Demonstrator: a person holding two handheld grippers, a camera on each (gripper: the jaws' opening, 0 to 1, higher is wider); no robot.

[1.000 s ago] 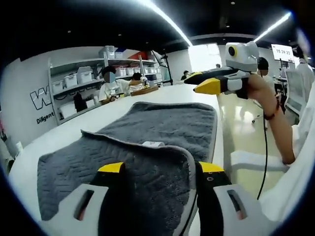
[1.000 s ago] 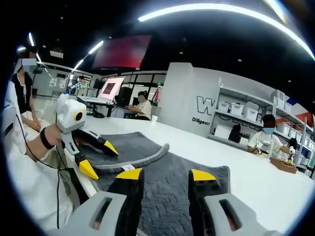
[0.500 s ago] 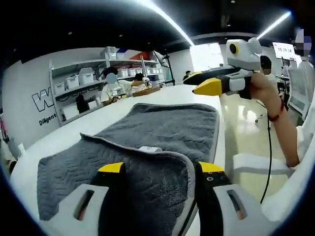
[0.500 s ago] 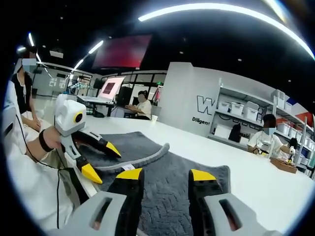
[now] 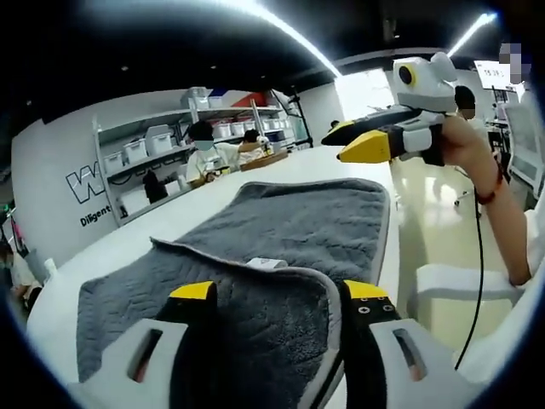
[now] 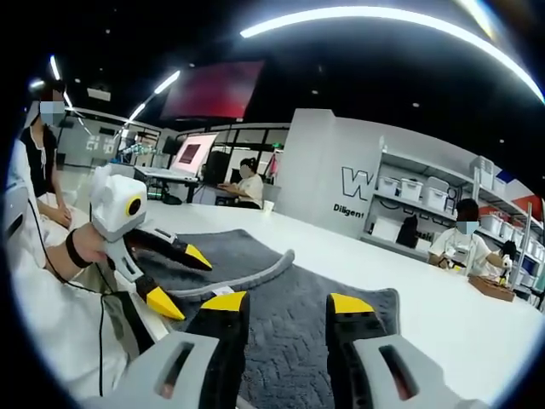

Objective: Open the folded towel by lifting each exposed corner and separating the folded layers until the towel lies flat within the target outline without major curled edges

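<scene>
Broad white tabletop (image 5: pixel 255 183), long and smooth, carrying the one thing of the task. Spread across it, a dark grey quilted towel (image 5: pixel 289 221) with a pale grey bound hem, folded at least once: an upper layer doubled back over the lower one, its curved hem edge (image 5: pixel 255 266) raised slightly off the layer beneath. In the right gripper view the same towel (image 6: pixel 341 315) lying under and ahead of the tongs, with the folded hem (image 6: pixel 255 273) standing up as a thick rounded ridge. No target outline discernible on the tabletop.

Judged soft, limp and fairly plush; light, no stiffness to hold a shape, likely to drape and drag once lifted. Textured pile probably grippy rather than slippery; nothing fragile. Best hold likely the bound hem at an exposed corner of the top layer, pinching that single layer only, near the small white label (image 5: pixel 266 263) on the fold edge.

Left tongs (image 5: pixel 281 294) spread apart, empty, poised over the near folded edge. Right tongs (image 6: pixel 278 304) likewise parted and gripping nothing, above the towel; seen from the left gripper view (image 5: pixel 353 143), raised well clear of the far corner.
</scene>
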